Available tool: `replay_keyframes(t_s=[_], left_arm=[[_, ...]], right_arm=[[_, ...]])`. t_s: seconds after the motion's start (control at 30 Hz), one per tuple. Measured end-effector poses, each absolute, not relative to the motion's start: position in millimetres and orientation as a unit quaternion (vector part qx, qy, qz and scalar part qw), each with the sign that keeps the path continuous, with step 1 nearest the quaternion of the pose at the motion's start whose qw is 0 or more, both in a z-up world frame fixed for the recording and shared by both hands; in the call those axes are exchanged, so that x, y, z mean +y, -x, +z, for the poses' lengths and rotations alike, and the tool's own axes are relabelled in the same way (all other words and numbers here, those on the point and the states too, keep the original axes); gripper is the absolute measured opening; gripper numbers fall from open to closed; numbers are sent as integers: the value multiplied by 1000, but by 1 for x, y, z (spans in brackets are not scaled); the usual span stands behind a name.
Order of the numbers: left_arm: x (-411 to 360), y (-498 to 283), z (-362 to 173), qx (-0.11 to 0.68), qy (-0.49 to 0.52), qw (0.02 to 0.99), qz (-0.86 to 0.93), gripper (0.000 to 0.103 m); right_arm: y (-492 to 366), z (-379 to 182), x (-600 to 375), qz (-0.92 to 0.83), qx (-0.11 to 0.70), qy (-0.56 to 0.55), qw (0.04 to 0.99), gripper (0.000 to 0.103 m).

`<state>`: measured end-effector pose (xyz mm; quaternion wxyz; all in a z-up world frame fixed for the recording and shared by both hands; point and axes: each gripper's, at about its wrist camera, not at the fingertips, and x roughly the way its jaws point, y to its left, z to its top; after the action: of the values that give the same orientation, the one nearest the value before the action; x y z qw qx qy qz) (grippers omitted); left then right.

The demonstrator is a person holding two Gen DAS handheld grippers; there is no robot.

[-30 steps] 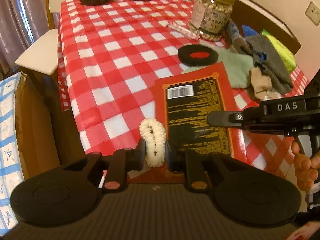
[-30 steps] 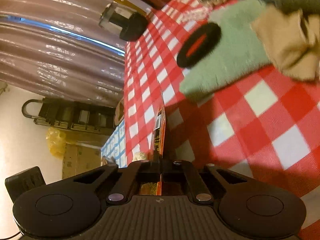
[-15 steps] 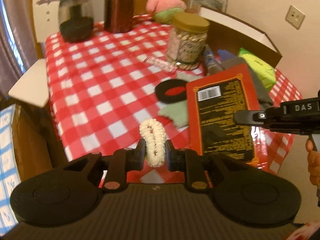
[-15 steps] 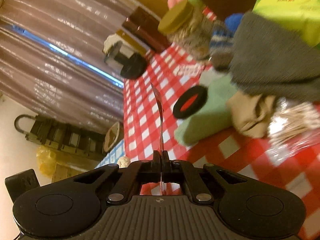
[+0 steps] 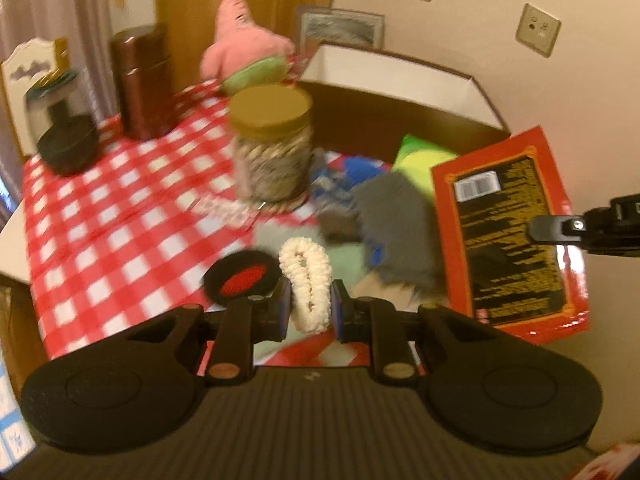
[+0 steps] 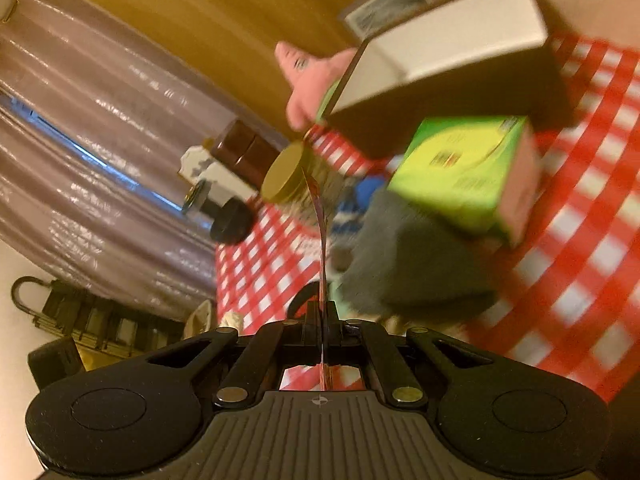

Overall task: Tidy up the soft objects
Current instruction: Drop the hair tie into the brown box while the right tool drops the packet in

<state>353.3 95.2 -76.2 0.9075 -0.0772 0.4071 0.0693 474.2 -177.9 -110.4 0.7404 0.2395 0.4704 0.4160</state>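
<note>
The left gripper [image 5: 307, 304] has its jaws closed on a cream-white knitted scrunchie [image 5: 306, 280], pinched at its lower half so the loop stands upright between the pads, held in the air above the near edge of a table covered in red-and-white checked cloth [image 5: 104, 240]. The right gripper [image 6: 323, 320] is clamped on a flat red packet with black and gold print [image 5: 508, 236], lifted clear of the table; from the right wrist camera it shows only as a thin edge running up from the closed jaws. Below the scrunchie lies a round black pad with a red centre [image 5: 242, 280] on a pale green cloth [image 5: 272, 236], and just beyond are a grey fuzzy cloth [image 5: 394, 220] and a blue patterned fabric piece [image 5: 352, 170], piled together. Behind them stands a clear jar with a gold lid [image 5: 272, 148], a bright green box [image 6: 464, 172], an open brown cardboard box with a white inside [image 5: 400, 80] and a pink star-shaped plush toy [image 5: 244, 52].
</note>
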Motion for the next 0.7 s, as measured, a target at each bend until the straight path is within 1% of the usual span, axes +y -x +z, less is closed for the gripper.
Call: replay_keyframes(t_s=[0.2,0.4,0.57,0.7], left_arm=[[63,-406,-69,400,66,912,55,19],[51,-456,-67,396,54,914,62,19],[52,-499,-63,392,33,916,76,19],[54,-539,-56,382,19,920,84,19]], right_arm=[[-512,-90,-239,395,464,-223,761,1],[-553,-82,-287,359,458,-207,787,1],[-595,-78,-311,337,443,-197,807,1],[-634,-69,-313,336,424,-187,820,1]])
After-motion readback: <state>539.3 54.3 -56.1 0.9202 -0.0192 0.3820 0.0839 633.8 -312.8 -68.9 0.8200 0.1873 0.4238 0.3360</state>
